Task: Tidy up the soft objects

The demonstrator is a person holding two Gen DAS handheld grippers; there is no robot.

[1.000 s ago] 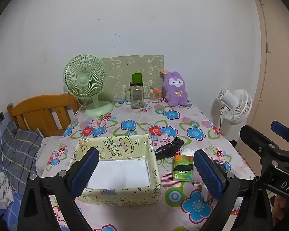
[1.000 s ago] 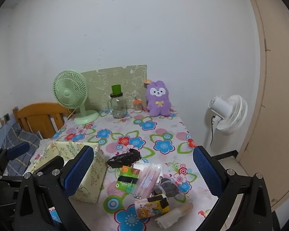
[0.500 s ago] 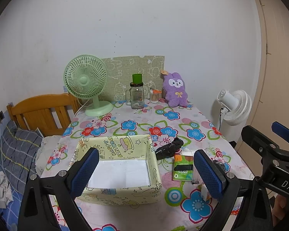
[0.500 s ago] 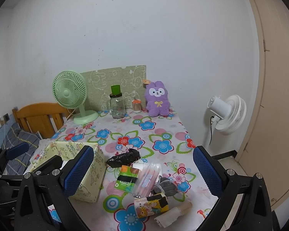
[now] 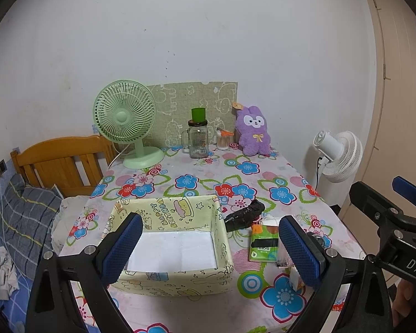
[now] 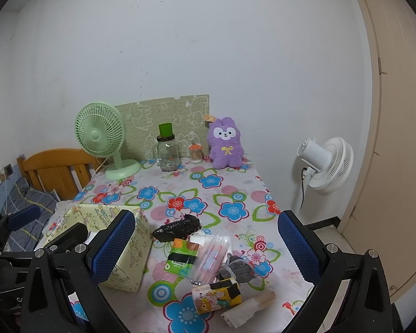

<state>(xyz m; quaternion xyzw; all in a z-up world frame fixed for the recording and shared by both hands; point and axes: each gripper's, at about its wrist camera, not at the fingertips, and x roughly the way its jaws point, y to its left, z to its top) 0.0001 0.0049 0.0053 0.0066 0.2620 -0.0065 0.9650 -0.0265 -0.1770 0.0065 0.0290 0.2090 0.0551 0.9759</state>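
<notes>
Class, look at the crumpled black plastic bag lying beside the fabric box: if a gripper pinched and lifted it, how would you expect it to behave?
The black plastic bag looks crumpled and shapeless, so it would probably sag and deform rather than stay rigid. It seems thin film, likely light for its size. Its glossy surface suggests it could slip between the right gripper pads unless pinched on a thick fold.

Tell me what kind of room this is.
Probably a bedroom at home: a wooden headboard with a plaid pillow sits beside a table in a flowery cloth, with a purple plush toy on it.

Far edge of floral tabletop (image 5: 266, 177): green desk fan (image 5: 126, 119) left, glass jar mug (image 5: 198, 141) centre. White floor fan (image 5: 338, 155) right. Wooden headboard (image 5: 61, 163), plaid pillow (image 5: 27, 216) left.
</notes>
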